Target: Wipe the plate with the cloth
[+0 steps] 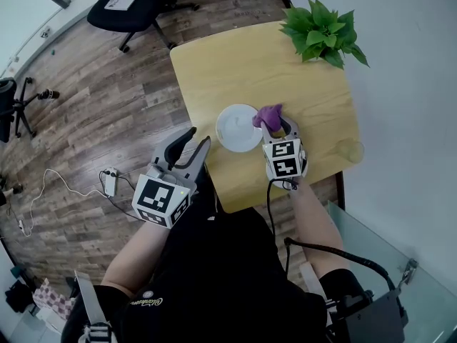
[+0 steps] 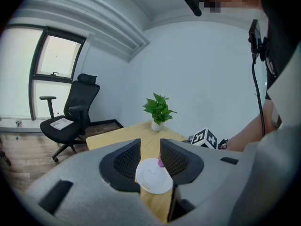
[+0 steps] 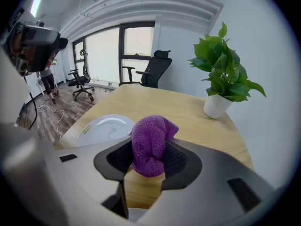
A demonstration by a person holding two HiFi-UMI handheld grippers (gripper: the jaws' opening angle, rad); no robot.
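The plate (image 1: 239,127) lies on the table (image 1: 235,63) just ahead and to the left of the right gripper (image 1: 275,125), and straight ahead of the left gripper (image 1: 194,146), beyond its tips. The cloth (image 1: 269,114), purple and bunched, is clamped between the right gripper's jaws and sticks up past their tips at the plate's right rim; whether it touches the plate I cannot tell. The right gripper rests low over the table near its front edge. The left gripper is held off the table's near-left edge, above the floor (image 1: 93,98), its jaws apart with nothing between them. A plant (image 1: 323,28) stands well ahead of the right gripper at the table's far corner. A chair (image 1: 139,2) stands far ahead and to the left of the left gripper.
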